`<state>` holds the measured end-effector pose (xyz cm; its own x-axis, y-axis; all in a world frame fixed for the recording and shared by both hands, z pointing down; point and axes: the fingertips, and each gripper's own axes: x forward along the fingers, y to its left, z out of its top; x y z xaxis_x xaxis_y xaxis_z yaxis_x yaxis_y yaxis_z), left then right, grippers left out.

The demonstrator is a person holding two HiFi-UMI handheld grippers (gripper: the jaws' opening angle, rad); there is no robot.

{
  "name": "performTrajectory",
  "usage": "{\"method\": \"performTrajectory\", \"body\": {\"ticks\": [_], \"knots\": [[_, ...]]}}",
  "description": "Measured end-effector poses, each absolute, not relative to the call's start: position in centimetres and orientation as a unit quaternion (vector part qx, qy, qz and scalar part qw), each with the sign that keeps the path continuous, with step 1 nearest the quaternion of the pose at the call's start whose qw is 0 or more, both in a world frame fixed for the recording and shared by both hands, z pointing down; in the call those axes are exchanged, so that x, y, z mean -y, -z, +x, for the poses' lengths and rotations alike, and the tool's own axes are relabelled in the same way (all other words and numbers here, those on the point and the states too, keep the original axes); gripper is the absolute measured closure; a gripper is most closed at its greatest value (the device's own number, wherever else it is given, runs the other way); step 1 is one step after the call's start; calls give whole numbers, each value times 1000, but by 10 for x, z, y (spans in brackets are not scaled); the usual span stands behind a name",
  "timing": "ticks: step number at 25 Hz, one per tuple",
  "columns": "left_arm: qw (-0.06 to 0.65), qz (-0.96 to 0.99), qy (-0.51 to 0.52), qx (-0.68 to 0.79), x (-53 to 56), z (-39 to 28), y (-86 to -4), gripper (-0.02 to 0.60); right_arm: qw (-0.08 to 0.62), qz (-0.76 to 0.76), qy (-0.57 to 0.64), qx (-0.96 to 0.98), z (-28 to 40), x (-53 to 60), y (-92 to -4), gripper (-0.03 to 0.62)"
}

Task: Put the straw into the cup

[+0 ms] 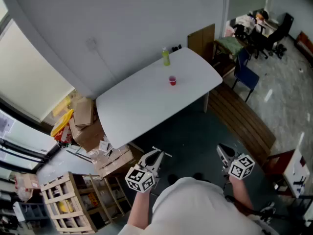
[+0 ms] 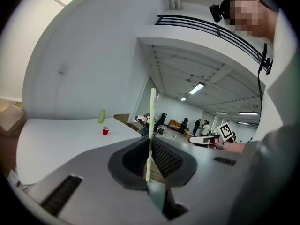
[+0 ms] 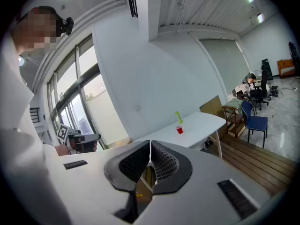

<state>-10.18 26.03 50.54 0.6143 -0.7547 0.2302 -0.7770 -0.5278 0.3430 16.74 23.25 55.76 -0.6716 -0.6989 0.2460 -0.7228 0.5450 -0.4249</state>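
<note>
A small red cup [image 1: 172, 81] stands on the white table [image 1: 142, 106], toward its far end, with a green bottle [image 1: 166, 57] behind it. My left gripper [image 1: 157, 153] is held well short of the table, near my body, and is shut on a thin pale green-striped straw [image 2: 151, 125] that sticks up between its jaws. In that gripper's view the cup [image 2: 105, 131] is far off to the left. Beside it, my right gripper [image 1: 221, 149] is shut with nothing between its jaws [image 3: 150, 150]; the cup [image 3: 179, 130] lies far ahead of it.
Cardboard boxes [image 1: 88, 126] and a wooden crate [image 1: 68, 204] crowd the floor left of the table. A wooden bench [image 1: 244, 119] runs along the table's right side, with a blue chair [image 1: 244, 75] beyond. Dark floor lies between me and the table.
</note>
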Motion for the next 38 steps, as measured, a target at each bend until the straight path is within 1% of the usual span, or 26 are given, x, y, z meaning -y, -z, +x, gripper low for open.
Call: {"method": "performTrajectory", "body": {"ticks": [10,20,26,38], "knots": [[212,871,-25,442,-263,-104,-507,558,19,402,-254,879,167,-235,-557,559],[219,865,-32,450,-272,-90,-513,558,11,394,-279,876,181,-240,-559,557],[220,859,-37,461,-274,-73,-517,558,10,385,-274,881,203,-245,-562,557],[199,853,-33,482,-259,-38,-510,558,19,380,-277,882,256,-243,-568,557]]}}
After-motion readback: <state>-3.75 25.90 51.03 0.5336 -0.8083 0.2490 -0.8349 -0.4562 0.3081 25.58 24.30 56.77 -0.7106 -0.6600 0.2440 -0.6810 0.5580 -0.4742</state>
